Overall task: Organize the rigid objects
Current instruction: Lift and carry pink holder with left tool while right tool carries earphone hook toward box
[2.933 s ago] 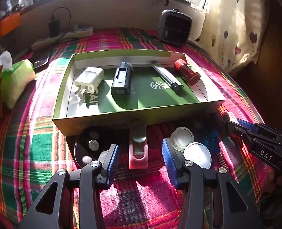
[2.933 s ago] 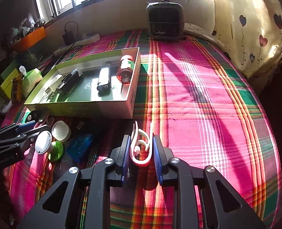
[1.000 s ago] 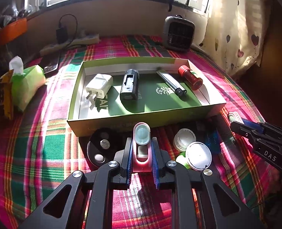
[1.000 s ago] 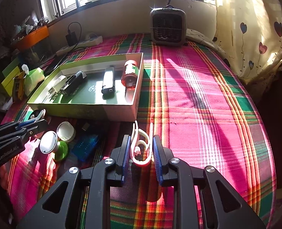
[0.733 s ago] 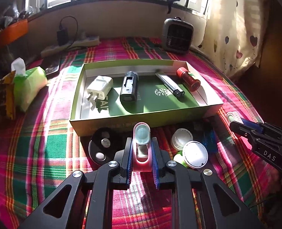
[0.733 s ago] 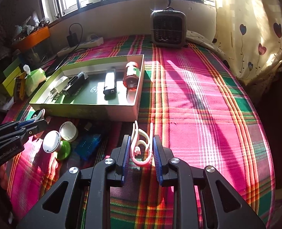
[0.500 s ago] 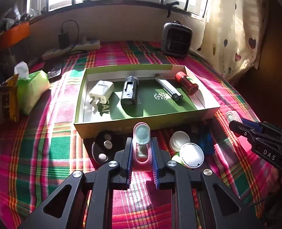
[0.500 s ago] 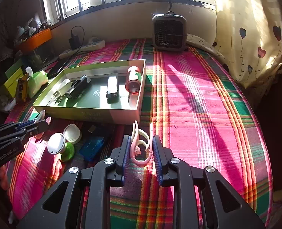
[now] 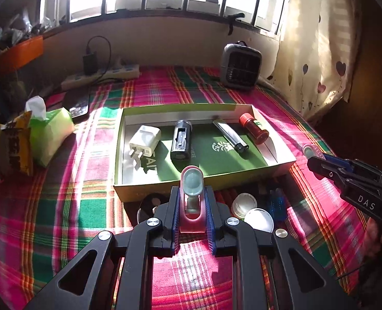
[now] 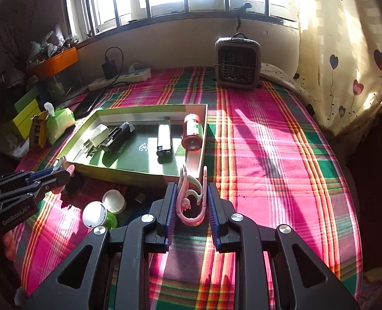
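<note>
My left gripper [image 9: 191, 206] is shut on a pink oblong gadget with a round lens [image 9: 191, 180], held above the cloth just in front of the green box [image 9: 204, 180]. My right gripper [image 10: 191, 206] is shut on a pink and white hook-shaped clip [image 10: 192, 196], near the box's front right corner [image 10: 201, 160]. Inside the box lie a white charger [image 9: 145, 143], a black device [image 9: 182, 143], a lighter [image 9: 231, 137] and a red bottle [image 9: 254, 128]. Loose on the cloth are a black disc [image 9: 151, 202], a clear lid [image 9: 244, 202], a white-capped green jar [image 9: 259, 221] and a blue piece [image 9: 277, 202].
The table wears a pink and green plaid cloth [image 10: 268, 155]. A small heater [image 10: 237, 63] stands at the back, a power strip with a charger [image 9: 100, 75] at the back left, a green tissue pack [image 9: 50, 129] and snack packet [image 9: 15, 149] at the left. A curtain [image 10: 345, 51] hangs at right.
Both grippers have risen with their objects and the view has widened. Before that, the left gripper closed on the pink gadget, which lay between its open jaws.
</note>
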A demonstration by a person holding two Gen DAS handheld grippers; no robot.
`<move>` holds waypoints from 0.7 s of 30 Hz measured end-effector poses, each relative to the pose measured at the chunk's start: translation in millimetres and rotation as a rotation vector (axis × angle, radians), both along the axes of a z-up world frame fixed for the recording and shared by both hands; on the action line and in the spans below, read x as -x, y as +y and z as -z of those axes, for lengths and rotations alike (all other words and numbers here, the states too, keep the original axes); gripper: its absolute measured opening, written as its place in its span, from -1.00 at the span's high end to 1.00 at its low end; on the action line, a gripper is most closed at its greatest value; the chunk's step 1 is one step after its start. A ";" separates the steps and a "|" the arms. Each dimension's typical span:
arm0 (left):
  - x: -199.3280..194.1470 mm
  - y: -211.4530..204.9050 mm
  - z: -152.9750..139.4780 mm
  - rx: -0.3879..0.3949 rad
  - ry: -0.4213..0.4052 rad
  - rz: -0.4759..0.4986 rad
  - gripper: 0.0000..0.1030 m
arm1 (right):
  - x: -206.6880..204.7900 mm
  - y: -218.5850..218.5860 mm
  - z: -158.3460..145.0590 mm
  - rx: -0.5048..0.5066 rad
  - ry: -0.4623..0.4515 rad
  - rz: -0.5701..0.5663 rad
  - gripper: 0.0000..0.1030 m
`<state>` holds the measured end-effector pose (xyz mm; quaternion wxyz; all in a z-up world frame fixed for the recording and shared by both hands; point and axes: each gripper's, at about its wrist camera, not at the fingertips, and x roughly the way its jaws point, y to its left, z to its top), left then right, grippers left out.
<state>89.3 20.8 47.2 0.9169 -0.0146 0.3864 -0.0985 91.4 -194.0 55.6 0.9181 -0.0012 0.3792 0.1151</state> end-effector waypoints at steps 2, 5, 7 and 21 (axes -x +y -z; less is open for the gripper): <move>-2.9 2.8 -1.1 0.009 0.000 -0.003 0.68 | -3.4 3.2 -2.4 -0.002 -0.002 -0.009 0.53; -7.6 6.5 -1.6 0.014 0.002 -0.012 0.68 | -9.1 10.4 -5.1 0.005 -0.009 -0.027 0.53; -10.6 7.7 -1.9 0.014 0.003 -0.013 0.68 | -12.9 14.8 -6.7 0.001 -0.011 -0.038 0.53; -43.2 16.6 -5.0 0.022 0.003 -0.030 0.68 | -57.0 41.5 -13.4 -0.016 0.004 -0.100 0.53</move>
